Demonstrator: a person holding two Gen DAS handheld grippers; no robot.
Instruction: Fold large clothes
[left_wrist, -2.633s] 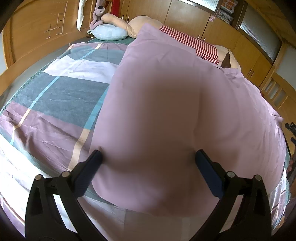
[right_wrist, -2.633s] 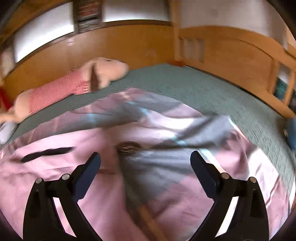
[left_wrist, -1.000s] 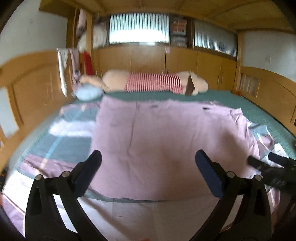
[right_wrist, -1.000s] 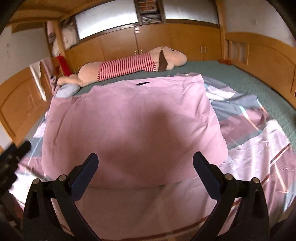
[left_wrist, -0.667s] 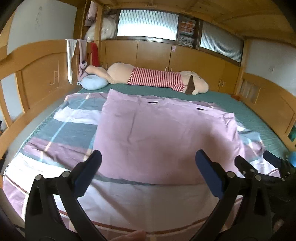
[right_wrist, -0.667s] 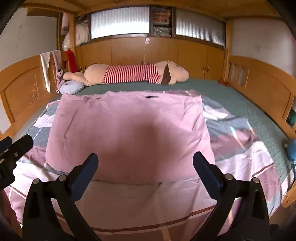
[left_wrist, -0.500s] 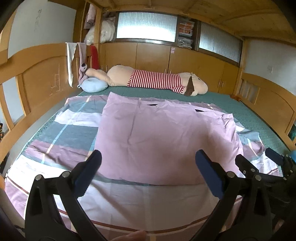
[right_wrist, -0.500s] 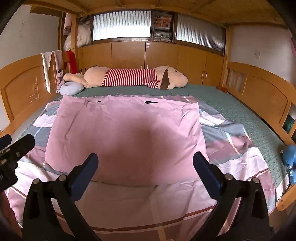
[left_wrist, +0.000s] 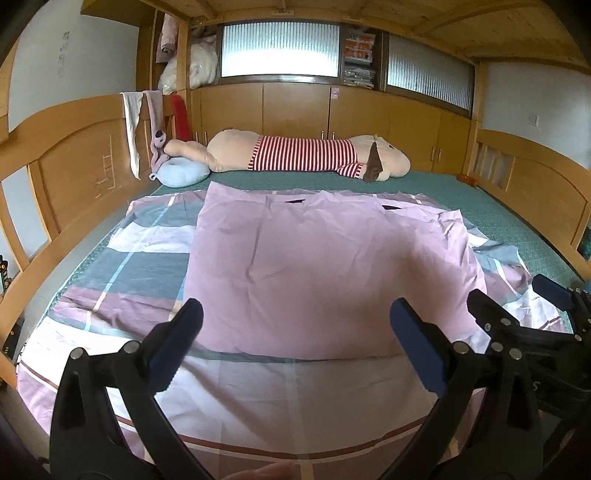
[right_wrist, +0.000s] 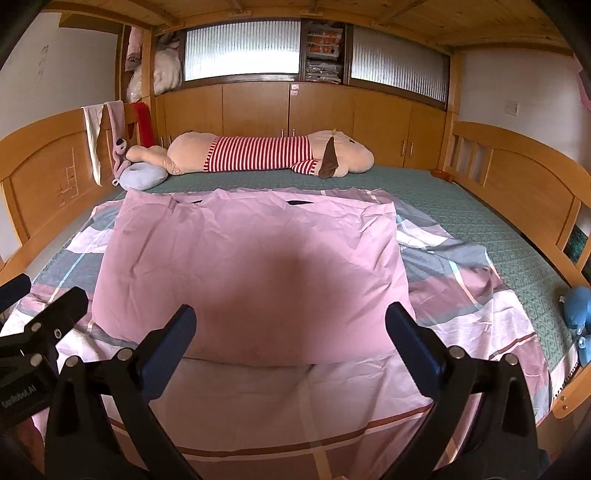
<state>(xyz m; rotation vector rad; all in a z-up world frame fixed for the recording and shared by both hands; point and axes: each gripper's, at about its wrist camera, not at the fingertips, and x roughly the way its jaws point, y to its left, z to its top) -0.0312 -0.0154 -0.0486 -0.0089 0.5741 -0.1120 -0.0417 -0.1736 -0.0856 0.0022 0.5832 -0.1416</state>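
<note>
A large plaid sheet (left_wrist: 140, 266) in pink, grey and white lies spread on the bed, with its plain pink underside (left_wrist: 325, 266) folded over the middle. The same fold shows in the right wrist view (right_wrist: 251, 266). My left gripper (left_wrist: 295, 332) is open and empty, held back above the near edge of the sheet. My right gripper (right_wrist: 291, 332) is open and empty, also above the near edge. The right gripper's fingers (left_wrist: 491, 314) show at the right of the left wrist view. The left gripper's fingers (right_wrist: 55, 306) show at the left of the right wrist view.
A long plush toy in a red-striped shirt (left_wrist: 303, 153) and a light blue cushion (left_wrist: 183, 173) lie at the far end of the green mattress (left_wrist: 491, 218). Wooden rails (left_wrist: 77, 166) flank the bed. A blue soft toy (right_wrist: 578, 306) sits at the right edge.
Both grippers have pulled back from the sheet and risen, so the whole bed now shows. The folded pink layer lies flat and still.
</note>
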